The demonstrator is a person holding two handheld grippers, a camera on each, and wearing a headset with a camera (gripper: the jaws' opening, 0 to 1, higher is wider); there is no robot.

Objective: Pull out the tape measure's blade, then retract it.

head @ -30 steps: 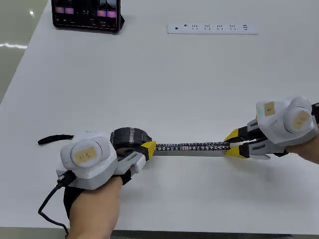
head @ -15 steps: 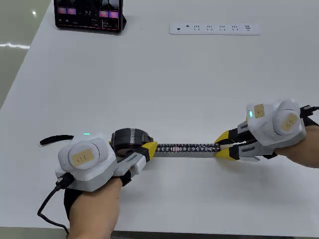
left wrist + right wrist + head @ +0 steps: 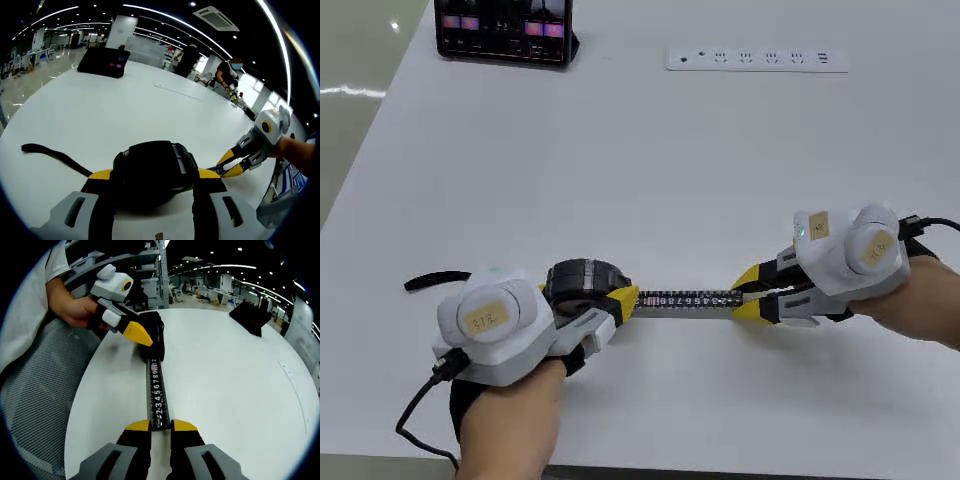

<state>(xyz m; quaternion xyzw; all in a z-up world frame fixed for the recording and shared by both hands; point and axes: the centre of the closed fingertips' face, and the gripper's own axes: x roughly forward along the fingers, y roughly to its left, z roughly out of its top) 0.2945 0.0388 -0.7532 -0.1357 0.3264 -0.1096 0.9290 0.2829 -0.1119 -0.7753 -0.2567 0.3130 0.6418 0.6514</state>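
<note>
The black tape measure case [image 3: 582, 283] lies on the white table [image 3: 620, 170], and my left gripper [image 3: 618, 303] is shut on it; in the left gripper view the case [image 3: 150, 167] sits between the yellow-tipped jaws. The numbered blade [image 3: 688, 299] runs out of the case to the right. My right gripper [image 3: 746, 294] is shut on the blade's end. In the right gripper view the blade [image 3: 157, 399] stretches from my right gripper [image 3: 161, 427] to the case [image 3: 154, 330]. A black wrist strap [image 3: 432, 281] trails left of the case.
A dark tablet [image 3: 502, 28] stands at the table's far left. A white power strip [image 3: 756, 59] lies at the far right. The table's left edge [image 3: 365, 130] drops to a glossy floor. A cable [image 3: 420, 400] hangs from the left gripper.
My right gripper has moved left toward the case with the blade end in it, so the exposed blade is shorter. The left gripper and case stayed put.
</note>
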